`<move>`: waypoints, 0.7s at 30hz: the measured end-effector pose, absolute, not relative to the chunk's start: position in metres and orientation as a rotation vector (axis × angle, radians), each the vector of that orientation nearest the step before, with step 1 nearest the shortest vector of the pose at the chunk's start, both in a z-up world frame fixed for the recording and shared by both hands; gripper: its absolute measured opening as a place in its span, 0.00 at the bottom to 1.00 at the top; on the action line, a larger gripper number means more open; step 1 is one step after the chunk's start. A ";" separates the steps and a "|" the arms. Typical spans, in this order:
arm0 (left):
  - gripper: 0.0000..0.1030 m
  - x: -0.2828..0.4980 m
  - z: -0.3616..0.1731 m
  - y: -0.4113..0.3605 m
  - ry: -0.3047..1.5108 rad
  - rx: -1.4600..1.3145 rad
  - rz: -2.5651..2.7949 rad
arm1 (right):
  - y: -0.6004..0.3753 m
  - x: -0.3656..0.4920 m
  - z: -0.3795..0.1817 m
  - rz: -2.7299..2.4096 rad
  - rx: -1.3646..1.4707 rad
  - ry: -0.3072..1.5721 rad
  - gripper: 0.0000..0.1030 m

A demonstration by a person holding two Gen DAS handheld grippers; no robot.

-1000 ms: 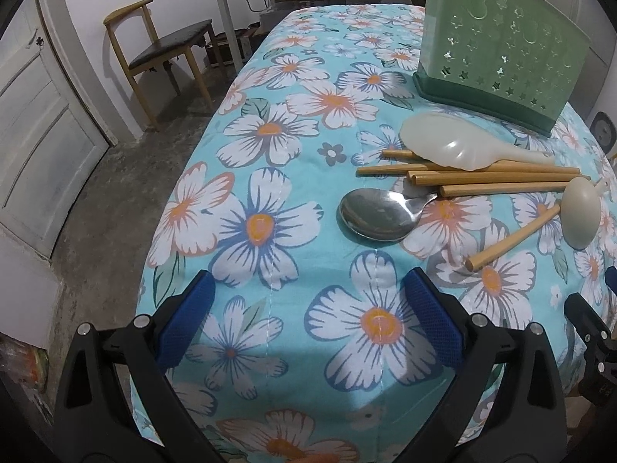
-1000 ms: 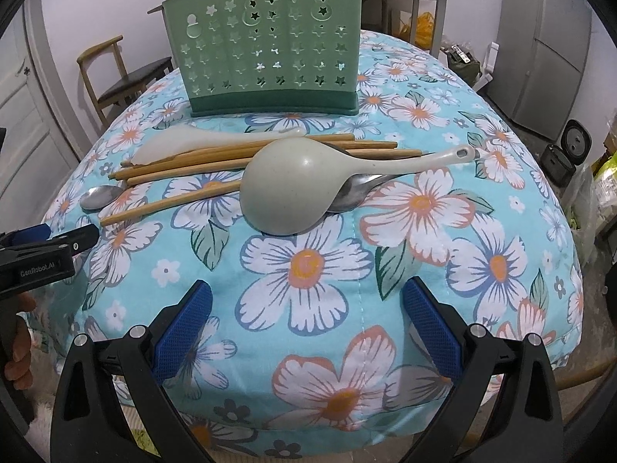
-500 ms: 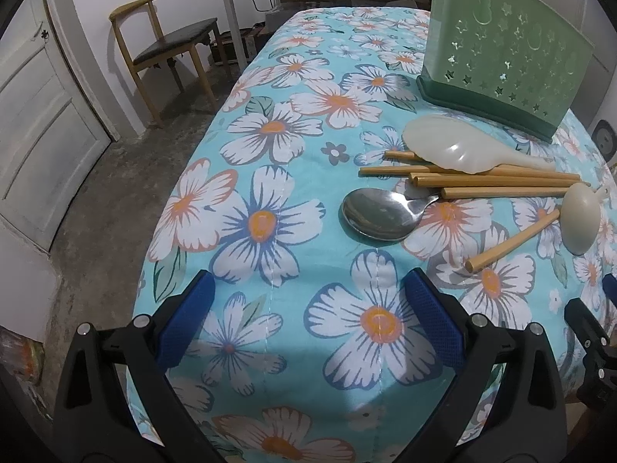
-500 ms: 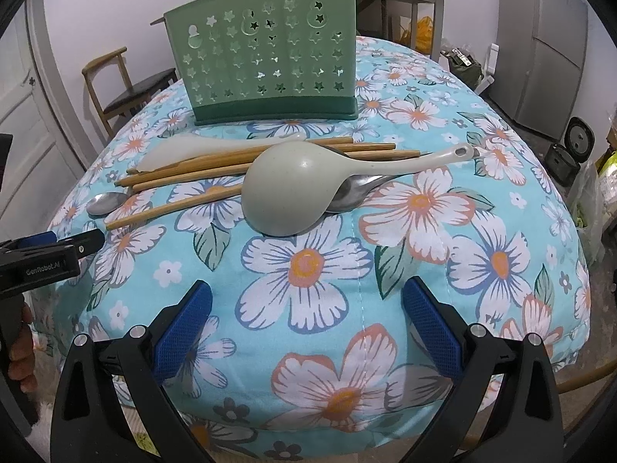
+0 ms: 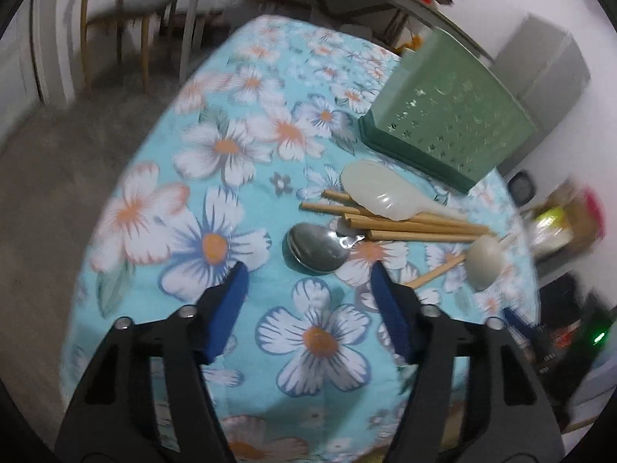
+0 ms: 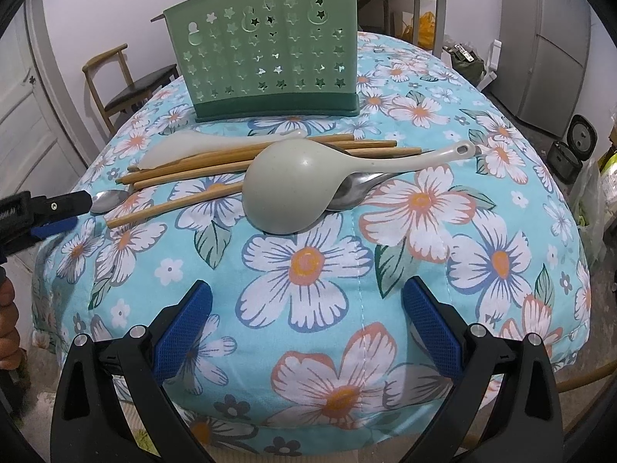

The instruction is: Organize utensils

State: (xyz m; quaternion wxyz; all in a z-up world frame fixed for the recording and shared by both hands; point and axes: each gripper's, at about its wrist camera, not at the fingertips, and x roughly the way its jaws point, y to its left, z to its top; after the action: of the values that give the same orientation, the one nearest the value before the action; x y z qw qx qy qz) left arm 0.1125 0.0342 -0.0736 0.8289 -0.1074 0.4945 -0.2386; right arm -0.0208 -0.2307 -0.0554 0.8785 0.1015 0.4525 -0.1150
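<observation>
A green perforated utensil holder (image 6: 266, 59) stands upright at the back of the flowered table; it also shows in the left wrist view (image 5: 451, 115). In front of it lie several bamboo chopsticks (image 6: 270, 154), a translucent rice paddle (image 5: 381, 195), a metal spoon (image 5: 316, 247) and a grey-green ladle (image 6: 293, 189) bowl-down over a second metal spoon (image 6: 354, 193). My left gripper (image 5: 308, 281) is open, just short of the metal spoon's bowl. My right gripper (image 6: 306, 316) is open and empty near the table's front edge, short of the ladle.
The blue flowered cloth (image 6: 308, 262) covers a rounded table. A wooden chair (image 6: 127, 81) stands at the back left, a white door (image 6: 23, 115) at the left, a grey cabinet (image 6: 547, 50) and a rice cooker (image 6: 574, 142) at the right.
My left gripper has moved forward and tilted toward the metal spoon, its jaws somewhat narrower; the view is blurred by motion. My right gripper has moved a little forward.
</observation>
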 end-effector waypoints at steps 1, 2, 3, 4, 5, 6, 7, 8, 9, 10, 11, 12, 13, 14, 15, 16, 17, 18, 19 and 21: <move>0.53 0.114 -0.076 0.037 1.063 -0.255 -0.509 | -0.231 -0.020 -0.055 -0.240 0.211 0.945 0.94; 0.51 0.116 -0.078 0.040 1.078 -0.290 -0.513 | -0.231 -0.020 -0.055 -0.240 0.212 0.944 0.94; 0.49 0.117 -0.080 0.043 1.088 -0.316 -0.515 | -0.231 -0.019 -0.056 -0.241 0.212 0.945 0.94; 0.45 0.120 -0.082 0.046 1.102 -0.355 -0.522 | -0.231 -0.019 -0.056 -0.243 0.211 0.947 0.94; 0.43 0.122 -0.084 0.048 1.117 -0.393 -0.535 | -0.230 -0.018 -0.056 -0.244 0.211 0.949 0.94; 0.38 0.124 -0.086 0.049 1.136 -0.432 -0.553 | -0.230 -0.018 -0.056 -0.245 0.210 0.949 0.94; 0.36 0.124 -0.088 0.051 1.149 -0.459 -0.562 | -0.230 -0.018 -0.057 -0.246 0.209 0.950 0.94; 0.36 0.125 -0.090 0.051 1.160 -0.485 -0.571 | -0.230 -0.017 -0.057 -0.246 0.209 0.952 0.94; 0.36 0.126 -0.093 0.051 1.166 -0.500 -0.574 | -0.230 -0.017 -0.057 -0.246 0.208 0.952 0.94; 0.35 0.128 -0.094 0.052 1.169 -0.512 -0.577 | -0.230 -0.017 -0.057 -0.246 0.208 0.952 0.94; 0.35 0.129 -0.095 0.051 1.173 -0.531 -0.582 | -0.230 -0.017 -0.057 -0.246 0.208 0.952 0.94; 0.34 0.131 -0.097 0.051 1.175 -0.550 -0.587 | -0.230 -0.017 -0.057 -0.246 0.208 0.952 0.94; 0.33 0.133 -0.098 0.050 1.176 -0.559 -0.591 | -0.231 -0.017 -0.057 -0.245 0.209 0.952 0.94; 0.29 0.135 -0.100 0.048 1.180 -0.568 -0.594 | -0.231 -0.017 -0.057 -0.245 0.209 0.952 0.94; 0.25 0.137 -0.102 0.047 1.184 -0.584 -0.595 | -0.230 -0.018 -0.057 -0.246 0.208 0.953 0.94; 0.21 0.139 -0.103 0.048 1.185 -0.596 -0.594 | -0.230 -0.017 -0.057 -0.246 0.208 0.953 0.94; 0.19 0.140 -0.105 0.049 1.184 -0.603 -0.590 | -0.231 -0.017 -0.057 -0.245 0.209 0.953 0.94; 0.15 0.142 -0.106 0.048 1.184 -0.603 -0.586 | -0.231 -0.017 -0.057 -0.244 0.209 0.953 0.94; 0.12 0.144 -0.108 0.048 1.183 -0.601 -0.578 | -0.230 -0.017 -0.057 -0.244 0.209 0.953 0.94; 0.08 0.145 -0.109 0.049 1.176 -0.595 -0.566 | -0.230 -0.017 -0.057 -0.245 0.210 0.953 0.94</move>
State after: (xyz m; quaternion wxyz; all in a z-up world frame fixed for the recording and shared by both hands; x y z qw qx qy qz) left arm 0.1448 0.0486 -0.1092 0.7537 -0.2725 0.5389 -0.2595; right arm -0.0173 -0.2304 -0.0569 0.8762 0.1007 0.4564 -0.1174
